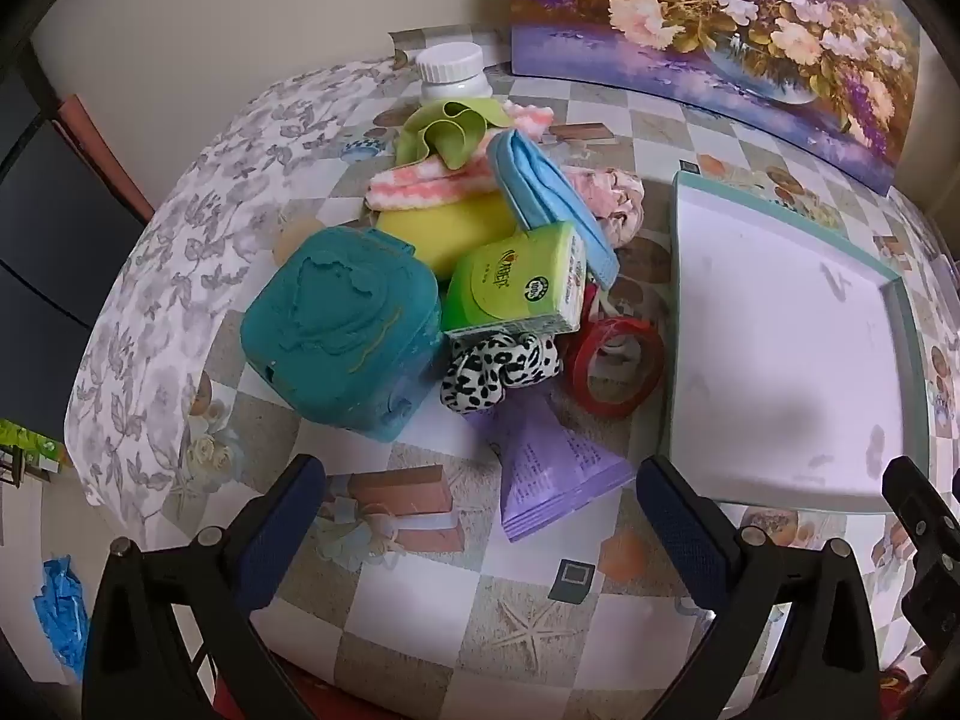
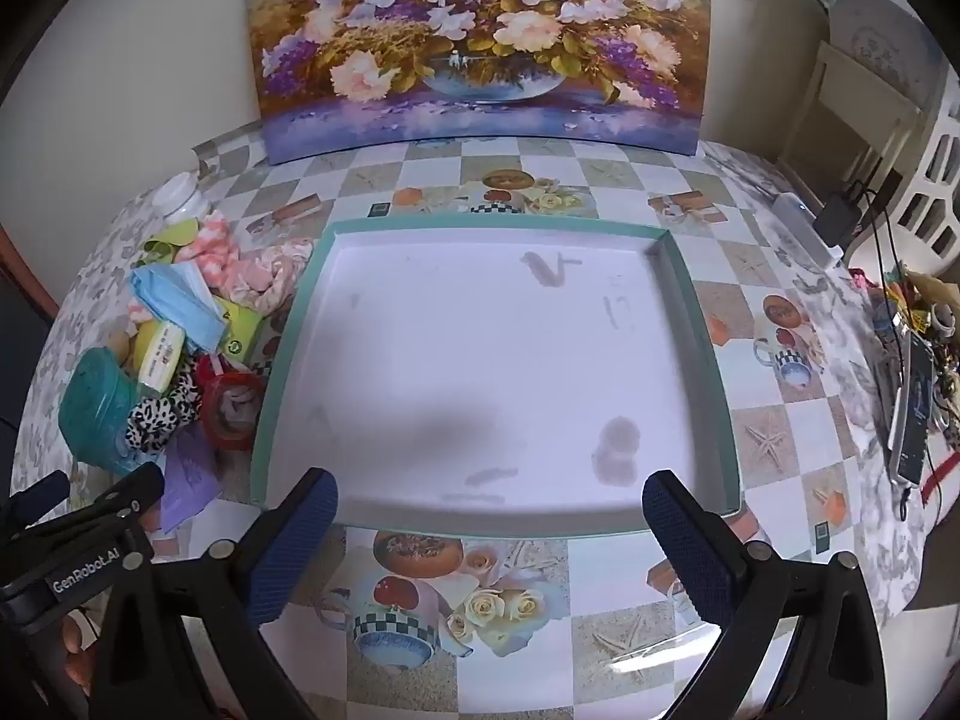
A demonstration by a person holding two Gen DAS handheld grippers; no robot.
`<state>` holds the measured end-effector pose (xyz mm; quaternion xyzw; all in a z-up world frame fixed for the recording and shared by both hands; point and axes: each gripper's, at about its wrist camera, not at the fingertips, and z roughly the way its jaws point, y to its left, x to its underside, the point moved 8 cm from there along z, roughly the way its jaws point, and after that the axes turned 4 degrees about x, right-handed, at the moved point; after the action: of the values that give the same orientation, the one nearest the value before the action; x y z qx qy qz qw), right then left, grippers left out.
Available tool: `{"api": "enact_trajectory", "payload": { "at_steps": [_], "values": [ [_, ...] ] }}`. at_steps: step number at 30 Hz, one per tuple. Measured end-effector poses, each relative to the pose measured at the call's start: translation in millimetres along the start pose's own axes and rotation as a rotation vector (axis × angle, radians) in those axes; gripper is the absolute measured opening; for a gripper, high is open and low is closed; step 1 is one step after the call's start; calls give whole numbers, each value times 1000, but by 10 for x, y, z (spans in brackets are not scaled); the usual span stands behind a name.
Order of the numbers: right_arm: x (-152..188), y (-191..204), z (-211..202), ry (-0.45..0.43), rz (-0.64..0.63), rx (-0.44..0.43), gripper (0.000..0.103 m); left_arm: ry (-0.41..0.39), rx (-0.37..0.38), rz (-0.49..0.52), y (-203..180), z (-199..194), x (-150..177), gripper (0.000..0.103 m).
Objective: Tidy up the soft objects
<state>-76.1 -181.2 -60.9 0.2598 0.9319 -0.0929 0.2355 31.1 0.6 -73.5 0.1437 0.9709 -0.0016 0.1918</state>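
So we read this as the very start: nothing is sorted yet, and both claws hover over the bench (image 2: pixel 606 180) with nothing picked.

Largest first. The shallow teal-rimmed tray (image 2: pixel 690 294) sits on the bench with its white floor bare, so we judge it the drop spot for the soft things. The right claw (image 2: pixel 489 525) hangs just over the tray's near rim, jaws spread wide and empty.

Left of the tray lies the pile. In it, a teal plastic box (image 1: pixel 336 342) and a green carton (image 1: pixel 510 288) look hard, and so does the red tape roll (image 1: pixel 612 372). Soft candidates: a yellow sponge (image 1: pixel 444 234), a blue cloth (image 1: pixel 540 192), a pink-and-white knit piece (image 1: pixel 420 186), a pale pink scrunchie (image 1: pixel 618 204), and a leopard-print scrunchie (image 1: pixel 498 372).

The left claw (image 1: pixel 480 507) is also released, jaws wide, nothing between them. The leopard scrunchie lies ahead of it, near and slightly left of centre, touching the box and carton; a purple sachet (image 1: pixel 552 474) lies between.

Next move, we judge: lower the left claw onto the scrunchie, pinch without snagging the carton, then carry it right into the tray.
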Motion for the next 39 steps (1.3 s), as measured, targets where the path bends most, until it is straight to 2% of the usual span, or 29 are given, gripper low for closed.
{"api": "enact_trajectory", "payload": {
  "at_steps": [39],
  "values": [
    [-4, 20, -25, -2, -2, 12, 103, 46, 14, -38, 89, 88, 41, 103]
  ]
}}
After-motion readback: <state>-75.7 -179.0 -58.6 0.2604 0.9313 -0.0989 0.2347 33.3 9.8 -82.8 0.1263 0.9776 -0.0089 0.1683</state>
